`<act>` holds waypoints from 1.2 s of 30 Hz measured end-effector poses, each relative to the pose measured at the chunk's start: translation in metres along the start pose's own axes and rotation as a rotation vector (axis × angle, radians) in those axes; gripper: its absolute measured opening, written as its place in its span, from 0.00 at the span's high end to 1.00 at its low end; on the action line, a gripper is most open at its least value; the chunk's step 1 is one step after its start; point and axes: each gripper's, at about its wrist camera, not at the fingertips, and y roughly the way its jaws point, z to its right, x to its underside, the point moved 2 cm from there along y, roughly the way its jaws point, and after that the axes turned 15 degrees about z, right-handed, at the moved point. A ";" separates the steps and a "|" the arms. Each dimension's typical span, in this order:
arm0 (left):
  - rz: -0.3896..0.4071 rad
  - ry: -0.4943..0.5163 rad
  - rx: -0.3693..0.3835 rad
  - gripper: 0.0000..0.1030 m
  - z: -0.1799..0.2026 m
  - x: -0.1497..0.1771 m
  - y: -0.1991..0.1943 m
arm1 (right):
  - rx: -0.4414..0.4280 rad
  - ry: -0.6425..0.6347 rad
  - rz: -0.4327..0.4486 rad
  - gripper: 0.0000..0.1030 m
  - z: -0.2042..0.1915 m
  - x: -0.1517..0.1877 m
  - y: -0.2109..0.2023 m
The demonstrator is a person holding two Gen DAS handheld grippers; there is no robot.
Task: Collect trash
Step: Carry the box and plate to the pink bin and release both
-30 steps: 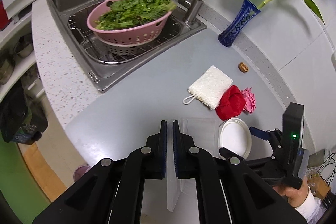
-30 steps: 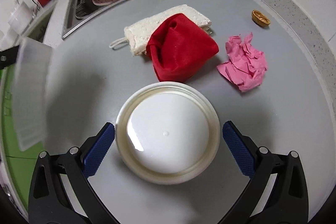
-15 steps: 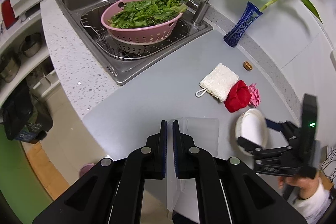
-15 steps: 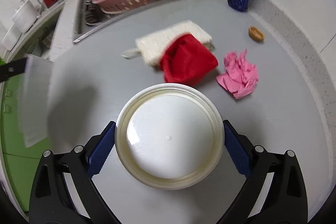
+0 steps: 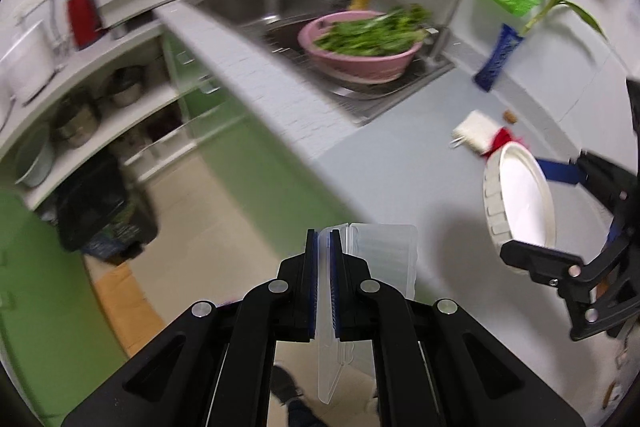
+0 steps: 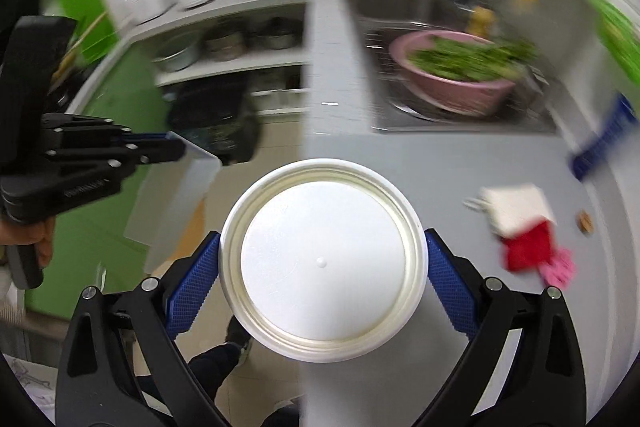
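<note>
Right claw (image 6: 322, 261) hiding lid's (image 6: 322, 261) rim

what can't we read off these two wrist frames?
- Black bin bag, both views: motion blur; its opening can't be seen.
- Small brown scrap on the counter: too small and blurred to identify.
- Clear plastic lid in the left claw: lower part hidden by the fingers.
- White round lid in the right claw: underside faces away.
</note>
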 end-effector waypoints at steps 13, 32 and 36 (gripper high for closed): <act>-0.096 -0.140 -0.149 0.94 -0.161 0.163 0.088 | -0.140 -0.093 -0.153 0.08 -0.125 0.085 0.197; -0.105 -0.313 -0.269 0.05 -0.267 0.307 0.199 | -0.198 -0.136 -0.239 0.08 -0.171 0.221 0.360; -0.082 -0.334 -0.301 0.05 -0.286 0.313 0.179 | -0.239 -0.152 -0.242 0.08 -0.193 0.225 0.371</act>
